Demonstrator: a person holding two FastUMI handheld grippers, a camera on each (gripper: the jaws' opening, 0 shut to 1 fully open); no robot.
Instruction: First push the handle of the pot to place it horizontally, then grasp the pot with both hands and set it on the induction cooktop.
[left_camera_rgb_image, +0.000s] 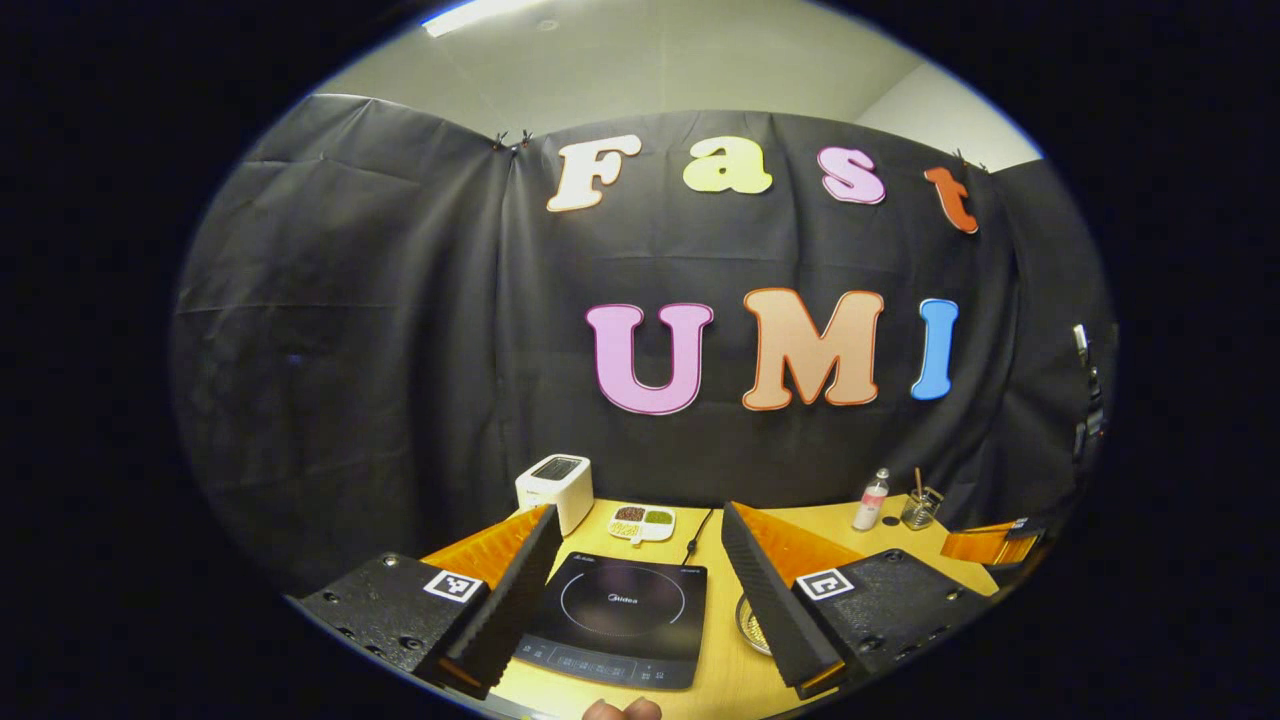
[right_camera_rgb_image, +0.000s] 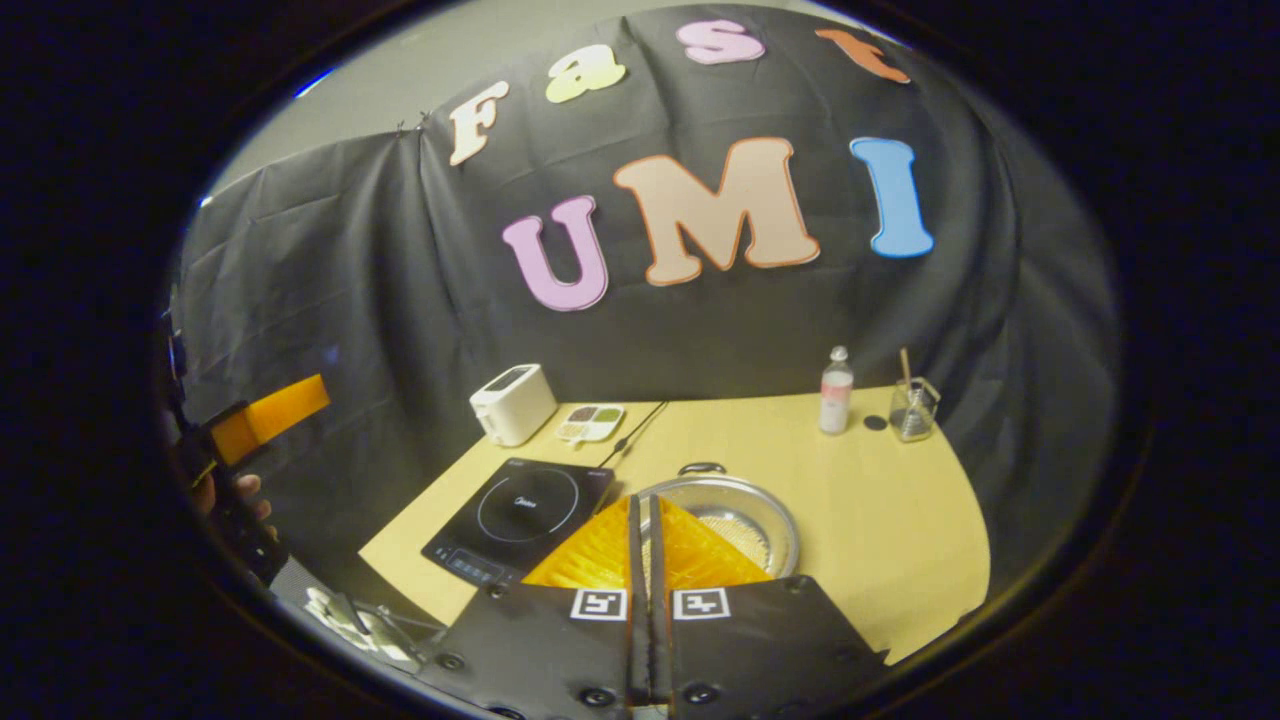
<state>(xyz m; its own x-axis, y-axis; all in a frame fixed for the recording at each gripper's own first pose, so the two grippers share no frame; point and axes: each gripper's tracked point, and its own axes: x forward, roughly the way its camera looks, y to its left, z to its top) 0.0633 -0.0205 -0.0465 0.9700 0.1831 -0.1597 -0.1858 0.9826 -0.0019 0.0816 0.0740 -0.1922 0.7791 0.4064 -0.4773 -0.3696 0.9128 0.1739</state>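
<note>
Right gripper view: right gripper (right_camera_rgb_image: 643, 520) clenched, nothing held, pot (right_camera_rgb_image: 735, 515) seen directly ahead of fingertips, nearer than left gripper (right_camera_rgb_image: 270, 408). Steel pot, perforated insert, black handle (right_camera_rgb_image: 701, 467) at far rim, on yellow table (right_camera_rgb_image: 900, 520) just right of induction cooktop (right_camera_rgb_image: 520, 515). Left gripper view: fingers spread, empty, cooktop framed between.

pot (right_camera_rgb_image: 740, 520) half behind hand-held gripper (right_camera_rgb_image: 646, 520)

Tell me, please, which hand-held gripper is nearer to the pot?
Right. The right hand-held gripper is shut just before the pot; the left hand-held gripper is open above the cooktop, the pot beside it.
</note>
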